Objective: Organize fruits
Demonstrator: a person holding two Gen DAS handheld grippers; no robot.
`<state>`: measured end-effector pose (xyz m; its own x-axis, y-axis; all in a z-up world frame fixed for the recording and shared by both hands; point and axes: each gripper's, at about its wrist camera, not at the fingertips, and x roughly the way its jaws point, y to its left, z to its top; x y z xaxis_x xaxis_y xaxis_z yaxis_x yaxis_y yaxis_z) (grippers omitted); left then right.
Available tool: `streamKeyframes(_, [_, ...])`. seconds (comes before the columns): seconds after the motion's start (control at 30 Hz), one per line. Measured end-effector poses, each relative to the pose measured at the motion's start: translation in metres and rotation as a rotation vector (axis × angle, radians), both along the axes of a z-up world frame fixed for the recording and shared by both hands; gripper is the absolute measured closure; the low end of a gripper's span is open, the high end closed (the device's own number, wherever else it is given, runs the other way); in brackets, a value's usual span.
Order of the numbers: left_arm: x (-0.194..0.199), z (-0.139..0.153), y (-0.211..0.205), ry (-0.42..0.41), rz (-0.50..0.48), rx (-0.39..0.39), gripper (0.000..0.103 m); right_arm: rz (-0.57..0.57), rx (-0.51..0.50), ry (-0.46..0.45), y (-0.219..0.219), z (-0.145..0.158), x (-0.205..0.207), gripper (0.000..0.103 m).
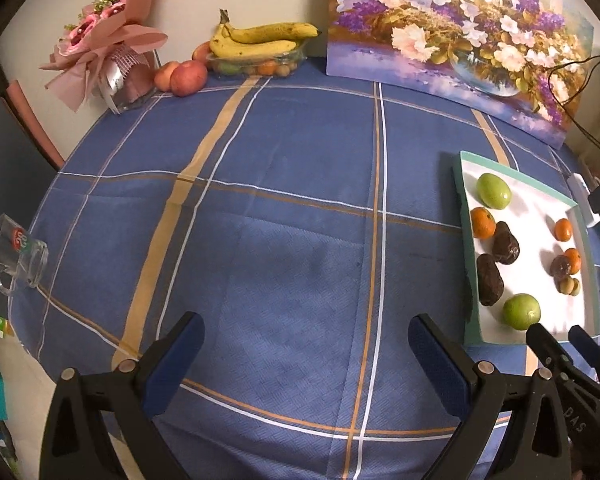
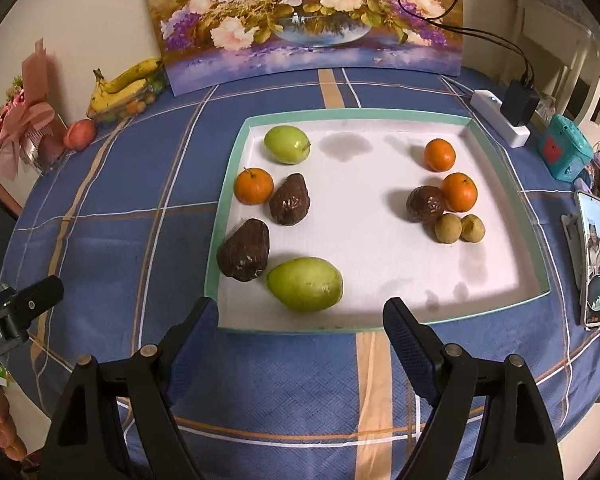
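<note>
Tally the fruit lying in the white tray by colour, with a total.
Round orange fruits: 3
Smooth green fruits: 2
Dark brown wrinkled fruits: 3
Small tan round fruits: 2
Total in the teal-rimmed white tray: 10

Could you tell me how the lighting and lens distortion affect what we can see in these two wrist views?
Left wrist view: dim and warm, dark vignette at the corners, and the blue tablecloth with its stripes bulges into curves. Right wrist view: brighter, the white tray shows soft grey shadows beside the fruit, the near green mango carries a faint sheen; fisheye bends the painting.
</note>
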<state>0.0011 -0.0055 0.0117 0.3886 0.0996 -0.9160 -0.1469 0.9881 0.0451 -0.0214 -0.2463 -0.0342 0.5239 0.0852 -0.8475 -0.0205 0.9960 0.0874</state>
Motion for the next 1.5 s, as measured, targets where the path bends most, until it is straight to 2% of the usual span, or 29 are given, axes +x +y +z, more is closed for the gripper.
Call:
streamKeyframes(0.17, [0.0012,-0.0032,0.0043,0.014,0.02,-0.008,0.0,-0.007,-0.001,-0.01,-0.0006,0.0003,0.0005,0.018])
streamKeyframes(1.5, [0.0021,-0.0095,0.004,0.039,0.005,-0.017,0.0,-0.015,0.008,-0.012,-0.0039,-0.0002,0.0014,0.018])
